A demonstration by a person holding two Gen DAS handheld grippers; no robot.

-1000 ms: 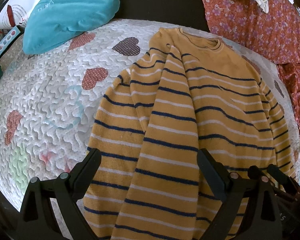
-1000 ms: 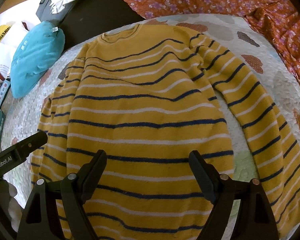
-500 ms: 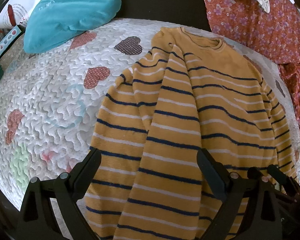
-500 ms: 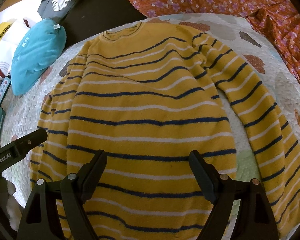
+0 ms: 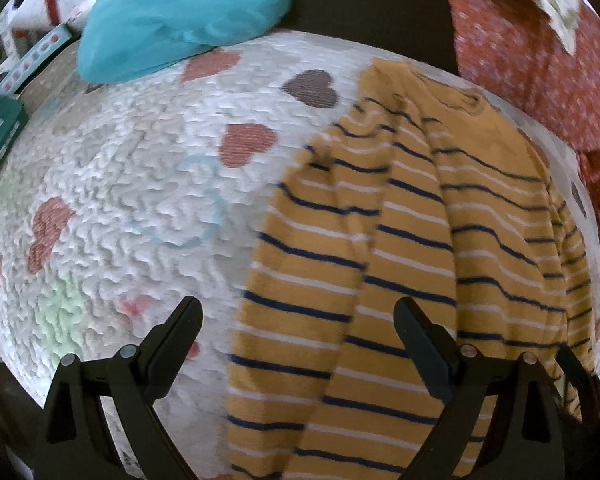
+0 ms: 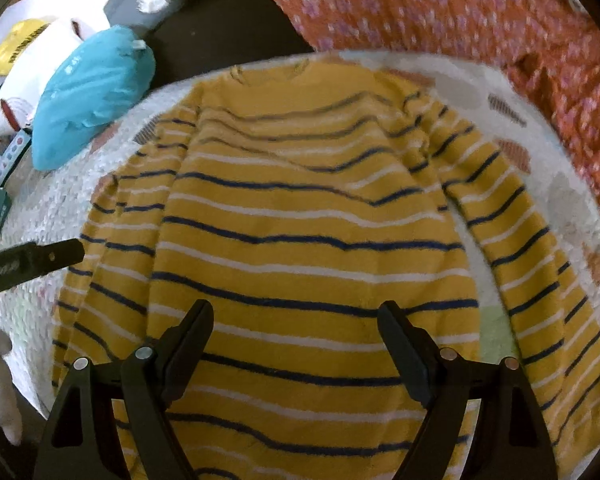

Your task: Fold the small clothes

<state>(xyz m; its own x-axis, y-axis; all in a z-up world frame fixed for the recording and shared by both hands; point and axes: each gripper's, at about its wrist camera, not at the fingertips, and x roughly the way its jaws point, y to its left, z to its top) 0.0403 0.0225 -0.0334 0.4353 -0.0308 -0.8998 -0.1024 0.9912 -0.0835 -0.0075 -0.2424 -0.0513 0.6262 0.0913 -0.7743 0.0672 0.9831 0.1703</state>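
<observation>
A yellow sweater with navy and white stripes (image 6: 312,240) lies flat, neck away from me, on a white quilt with hearts (image 5: 132,184). Its left sleeve (image 5: 300,280) lies along the body; its right sleeve (image 6: 540,272) spreads out to the right. My left gripper (image 5: 298,320) is open and empty above the left sleeve. My right gripper (image 6: 296,324) is open and empty above the sweater's lower body. The left gripper's finger (image 6: 32,260) shows at the left edge of the right wrist view.
A teal cushion (image 5: 180,12) lies at the quilt's far left corner. Orange floral fabric (image 6: 460,12) lies behind and right of the quilt. Boxes and packets (image 5: 4,120) sit at the left edge. A white bag (image 6: 28,64) lies beyond the cushion.
Both grippers have shifted left and back a little, so the sweater sits further right in the left wrist view. Both stay open. The sweater has not moved.
</observation>
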